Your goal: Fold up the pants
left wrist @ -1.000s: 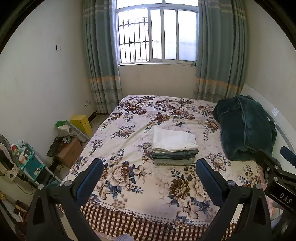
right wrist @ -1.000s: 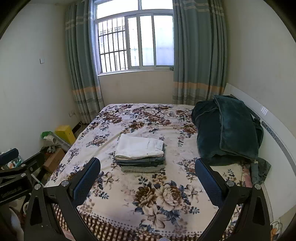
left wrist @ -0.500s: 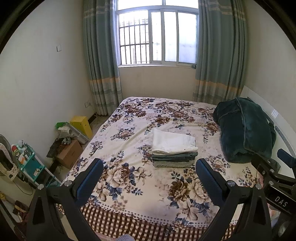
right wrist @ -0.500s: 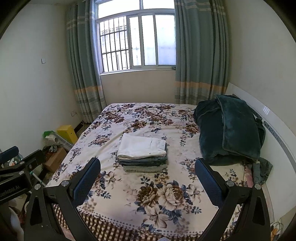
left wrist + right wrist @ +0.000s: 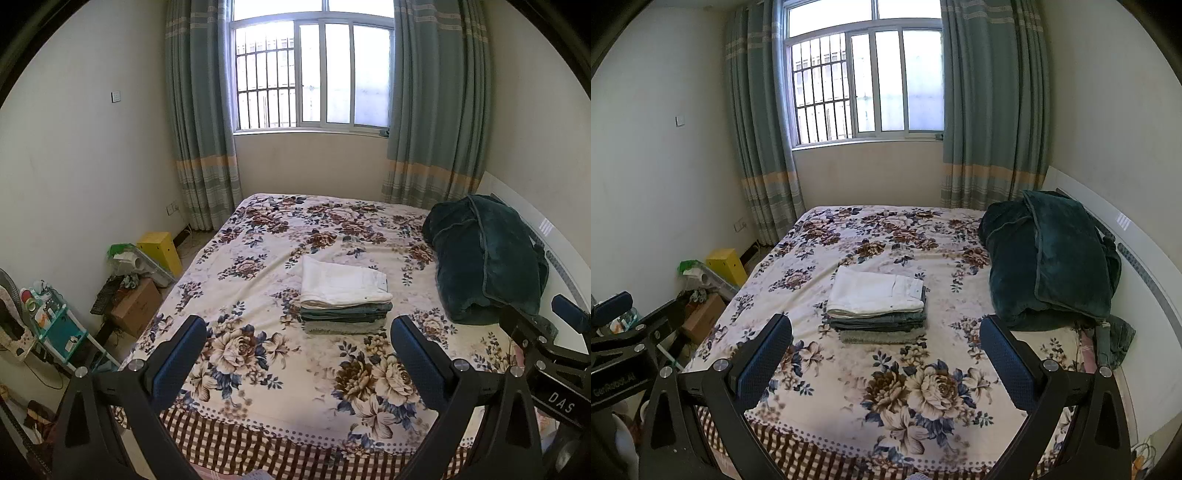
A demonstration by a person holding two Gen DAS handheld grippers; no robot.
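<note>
Floral bedding covers the bed [image 5: 258, 369] filling the lower half of both frames. Your left gripper [image 5: 297, 345] and right gripper [image 5: 885, 341] both gape wide, holding nothing, well short of the stack of folded pants [image 5: 877, 306] at frame centre: white pair on top, grey-green ones beneath. At right, a plush dark green blanket [image 5: 1052, 258] lies heaped.

Both grippers [image 5: 298, 343] [image 5: 885, 341] are showing black frames, blue textured pads [image 5: 177, 363], silver screws [image 5: 721, 364] and white lettering.
</note>
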